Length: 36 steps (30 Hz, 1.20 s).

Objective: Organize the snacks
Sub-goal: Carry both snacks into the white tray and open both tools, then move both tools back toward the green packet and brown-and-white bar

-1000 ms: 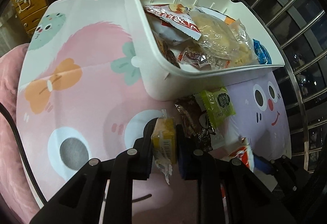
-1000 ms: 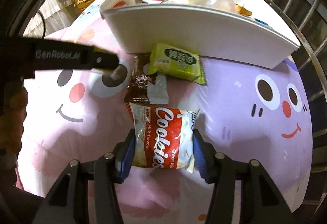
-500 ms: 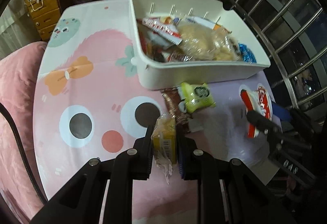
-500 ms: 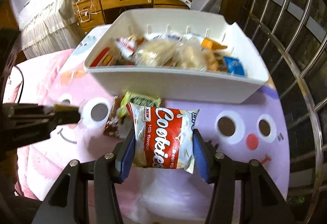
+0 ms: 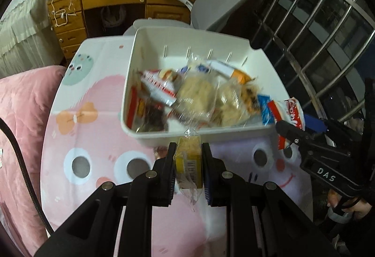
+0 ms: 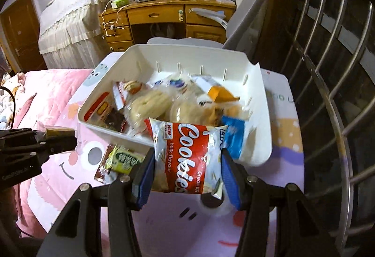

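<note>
On the left, the left gripper (image 5: 188, 166) is clamped tight on a small yellow snack pack (image 5: 189, 163), held just short of the near wall of the white bin (image 5: 236, 137). The bin, heaped with wrapped snacks, sits on a cartoon-print table cover (image 5: 93, 144). To the right, the right gripper (image 6: 187, 177) pinches a red-and-white cookies packet (image 6: 187, 158) at the bin's near rim; a green packet (image 6: 124, 158) and a brown packet (image 6: 103, 165) lie on the cover.

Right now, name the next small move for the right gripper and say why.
Probably carry the cookie pack a little further over the white bin and open the jaws. The right gripper holds it at the near rim, the bin already holds snacks, and there seems to be room.
</note>
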### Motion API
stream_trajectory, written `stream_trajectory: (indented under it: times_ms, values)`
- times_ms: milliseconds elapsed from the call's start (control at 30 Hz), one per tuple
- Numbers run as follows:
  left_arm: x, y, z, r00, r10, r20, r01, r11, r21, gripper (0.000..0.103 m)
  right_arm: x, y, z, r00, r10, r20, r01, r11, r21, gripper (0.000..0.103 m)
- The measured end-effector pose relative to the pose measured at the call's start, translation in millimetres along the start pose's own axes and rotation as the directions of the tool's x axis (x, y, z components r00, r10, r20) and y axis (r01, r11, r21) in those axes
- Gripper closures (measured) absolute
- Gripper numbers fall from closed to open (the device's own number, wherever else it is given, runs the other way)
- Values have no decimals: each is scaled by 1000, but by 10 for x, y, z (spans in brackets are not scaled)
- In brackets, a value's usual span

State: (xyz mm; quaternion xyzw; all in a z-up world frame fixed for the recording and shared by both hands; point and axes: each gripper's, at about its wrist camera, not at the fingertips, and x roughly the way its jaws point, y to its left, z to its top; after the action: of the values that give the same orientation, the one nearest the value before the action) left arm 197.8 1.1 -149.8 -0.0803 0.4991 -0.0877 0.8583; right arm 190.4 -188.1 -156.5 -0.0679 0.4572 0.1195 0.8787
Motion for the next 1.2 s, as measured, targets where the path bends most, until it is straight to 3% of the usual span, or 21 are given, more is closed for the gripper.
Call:
stream_trajectory:
  times_ms: [400,767,867,1000,1200]
  values:
    - [219,-370,614,998,22,58,-23,999,24,85,245,-503,322,998,55,15,-55,998,41,50]
    - [566,-482,952,999,14,48,-13,1000,-16,84,521,-726,451,998,65,3,-65,996,62,47]
    - [592,-477,988,999,15,33,-13,999,-42,68,571,-764,437,998,68,-10,-67,994,83,46]
    - [582,-471,984,999,39,14,-39,999,-31,56,623,-807,425,997,65,-31,-61,993,98,43]
    - [456,-409,938,998,64,7,-63,997,-37,48,561,-814,405,998,52,-34,-48,993,110,37]
